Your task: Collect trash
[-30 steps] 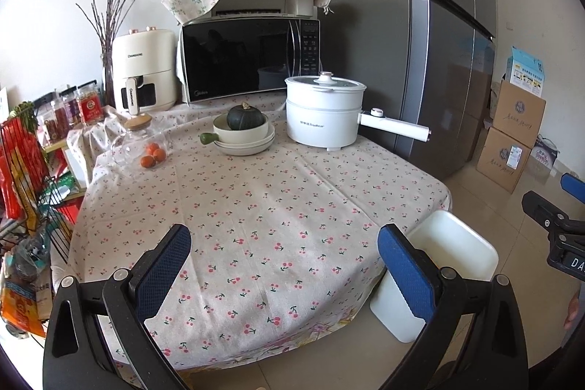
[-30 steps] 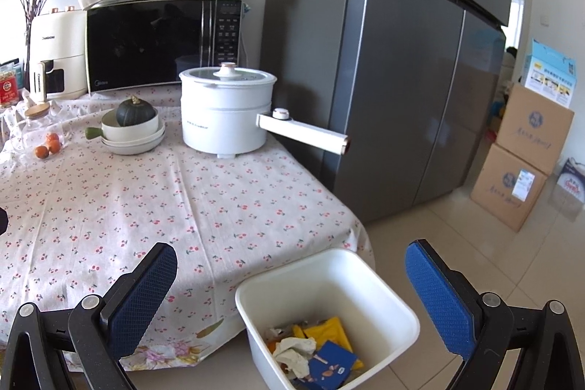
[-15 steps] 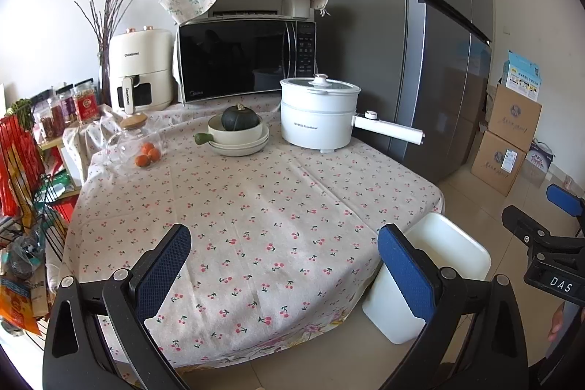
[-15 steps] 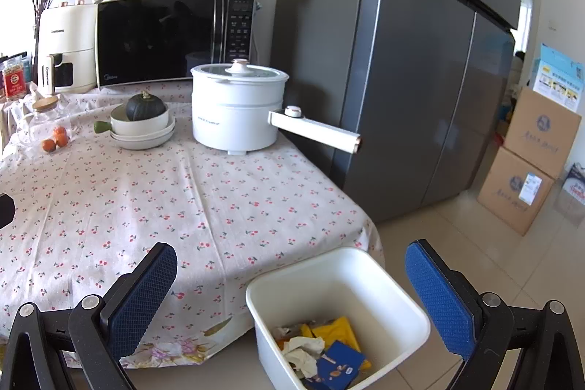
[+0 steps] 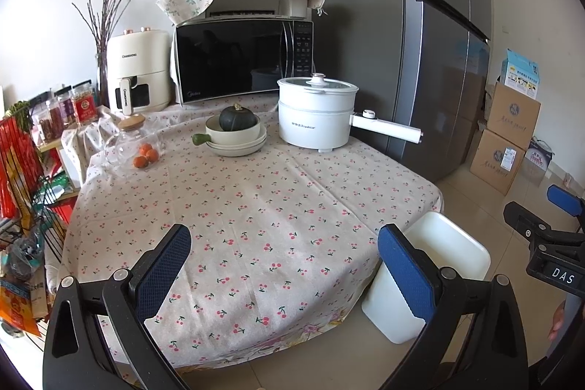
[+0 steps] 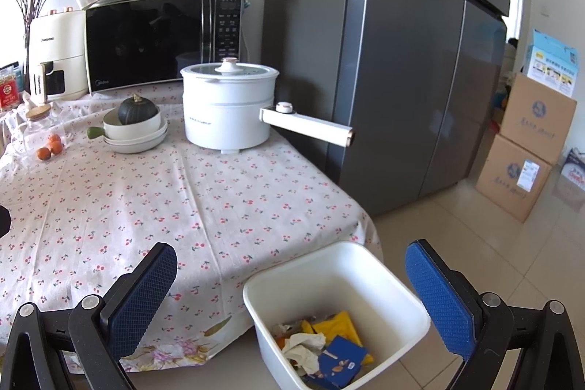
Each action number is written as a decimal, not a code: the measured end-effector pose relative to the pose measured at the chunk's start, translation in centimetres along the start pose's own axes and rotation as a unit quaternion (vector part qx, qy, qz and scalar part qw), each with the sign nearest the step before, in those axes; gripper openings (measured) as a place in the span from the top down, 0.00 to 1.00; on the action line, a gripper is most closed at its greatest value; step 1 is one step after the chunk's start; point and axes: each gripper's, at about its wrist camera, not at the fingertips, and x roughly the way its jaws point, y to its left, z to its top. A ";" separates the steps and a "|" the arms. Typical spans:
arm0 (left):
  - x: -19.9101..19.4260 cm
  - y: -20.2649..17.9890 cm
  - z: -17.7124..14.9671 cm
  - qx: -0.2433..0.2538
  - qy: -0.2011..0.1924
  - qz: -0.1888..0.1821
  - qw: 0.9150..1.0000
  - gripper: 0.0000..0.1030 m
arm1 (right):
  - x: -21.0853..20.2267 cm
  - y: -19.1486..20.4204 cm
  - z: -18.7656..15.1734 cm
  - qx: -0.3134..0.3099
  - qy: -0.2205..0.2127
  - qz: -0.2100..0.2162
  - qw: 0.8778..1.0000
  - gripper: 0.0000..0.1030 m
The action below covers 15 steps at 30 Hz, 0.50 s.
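A white square bin point(image 6: 340, 284) stands on the floor at the table's near right corner, also seen in the left wrist view as the bin point(image 5: 446, 243). Inside it lie crumpled paper point(image 6: 301, 348), a yellow wrapper point(image 6: 338, 326) and a blue packet point(image 6: 342, 362). My right gripper point(image 6: 292, 284) hangs open above the bin's near side, holding nothing. My left gripper point(image 5: 285, 265) is open over the near edge of the cherry-print tablecloth point(image 5: 256, 207), empty too. The right gripper point(image 5: 555, 243) shows at the right edge of the left wrist view.
At the back of the table stand a white electric pot point(image 5: 316, 112) with a long handle, stacked bowls holding a dark squash point(image 5: 237, 132), small oranges point(image 5: 146, 156), a microwave point(image 5: 243, 57) and an air fryer point(image 5: 137, 72). A grey fridge point(image 6: 402, 53) and cardboard boxes point(image 6: 523, 156) are on the right.
Both grippers have drawn back and risen a little, so the table and the bin look farther off and lower. Both stay open and empty.
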 end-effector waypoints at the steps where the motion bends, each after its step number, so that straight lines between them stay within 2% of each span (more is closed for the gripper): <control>1: 0.0 0.0 0.0 0.000 0.000 0.000 1.000 0.00 | 0.0 0.0 0.0 0.000 0.001 -0.001 1.000 0.01; 15: 0.4 -0.1 -0.3 -0.002 0.011 -0.002 1.000 0.00 | 0.1 -0.6 -0.1 0.011 0.007 -0.002 1.000 0.01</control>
